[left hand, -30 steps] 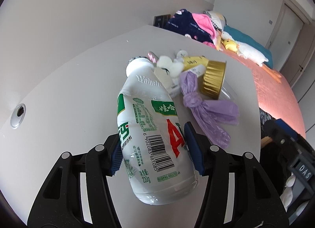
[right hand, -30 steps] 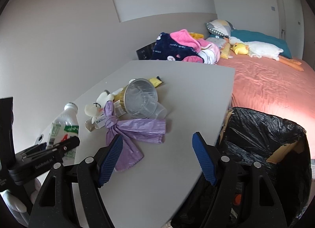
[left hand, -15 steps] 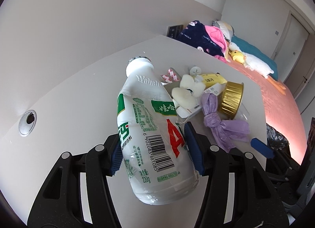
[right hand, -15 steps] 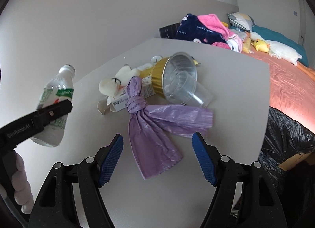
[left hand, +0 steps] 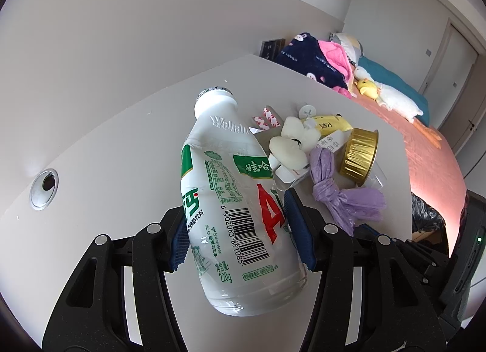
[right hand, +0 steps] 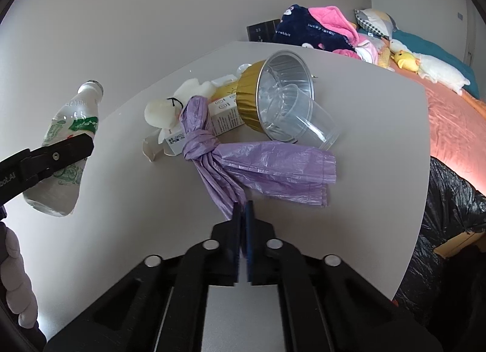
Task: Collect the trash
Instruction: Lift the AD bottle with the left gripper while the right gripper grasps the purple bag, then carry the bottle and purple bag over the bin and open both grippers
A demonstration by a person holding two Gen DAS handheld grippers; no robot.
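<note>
Left wrist view. The left gripper (left hand: 238, 227) clamps a white milk-drink bottle (left hand: 234, 206) at its label, both blue pads pressed against its sides; the bottle is held above the grey table (left hand: 121, 145), neck pointing away. Behind the bottle, partly hidden by it, lies a cluster of rubbish: a white plush toy (left hand: 290, 143), a small carton (left hand: 291, 169), a yellow wrapper (left hand: 329, 122), a gold foil cup (left hand: 360, 151) on its side, and a knotted purple plastic bag (left hand: 337, 194). A round cable port (left hand: 44, 188) sits in the tabletop at left. A bed (left hand: 434, 163) with clothes and stuffed toys lies beyond the table.

Right wrist view. The right gripper (right hand: 242, 218) has just been closing; its jaws now stand together, pinching the near tail of the purple plastic bag (right hand: 258, 166), which lies flat on the table (right hand: 364, 108). A clear plastic cup (right hand: 306, 118) is nested in the foil cup (right hand: 273, 99), touching the bag's far edge. A black-lined bin (right hand: 449, 215) stands beside the table at right. The bottle (right hand: 65, 145) appears at left in the other gripper.
</note>
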